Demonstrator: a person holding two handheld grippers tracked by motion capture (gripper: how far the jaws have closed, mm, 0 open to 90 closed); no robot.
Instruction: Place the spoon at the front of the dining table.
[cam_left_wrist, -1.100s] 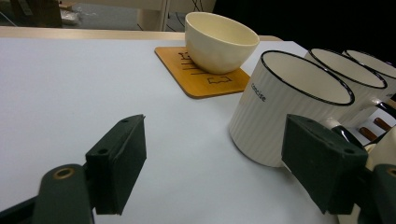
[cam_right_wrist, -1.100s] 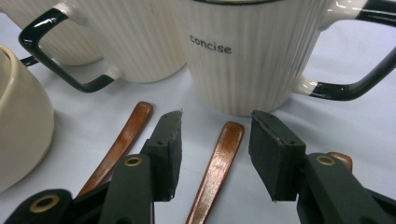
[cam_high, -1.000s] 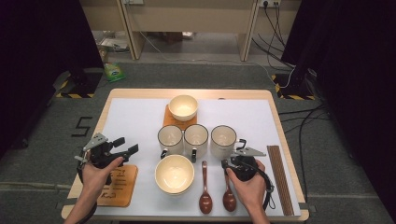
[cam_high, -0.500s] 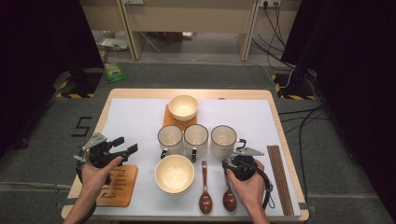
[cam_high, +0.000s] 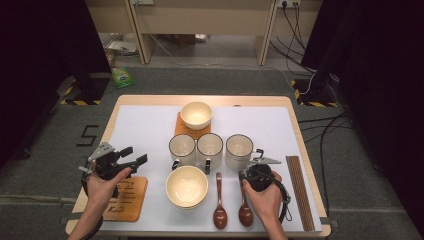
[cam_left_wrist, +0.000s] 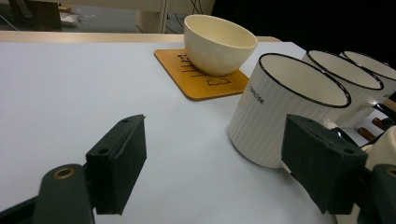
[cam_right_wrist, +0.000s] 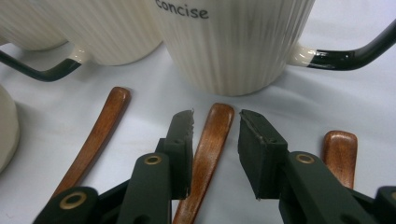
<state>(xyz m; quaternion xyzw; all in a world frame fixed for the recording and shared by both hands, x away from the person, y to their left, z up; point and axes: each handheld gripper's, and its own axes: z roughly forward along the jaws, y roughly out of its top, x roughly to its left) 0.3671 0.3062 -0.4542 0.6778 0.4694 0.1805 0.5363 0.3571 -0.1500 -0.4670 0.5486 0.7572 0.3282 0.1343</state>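
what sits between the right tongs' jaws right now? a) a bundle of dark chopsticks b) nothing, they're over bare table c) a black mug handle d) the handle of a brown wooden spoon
d: in the right gripper view the right tongs straddle the handle of the brown wooden spoon, jaws on either side with small gaps, not yet closed on it, just in front of the white ribbed mug.

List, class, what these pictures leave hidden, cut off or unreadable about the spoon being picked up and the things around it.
- Right tool straddles the brown wooden spoon handle; right gripper view, the bottom edge cuts off its bowl.
- White ribbed mug: same view, the rim is cut off by the top edge.
- Square wooden coaster: high view, the markings are too small, partly under the hand.
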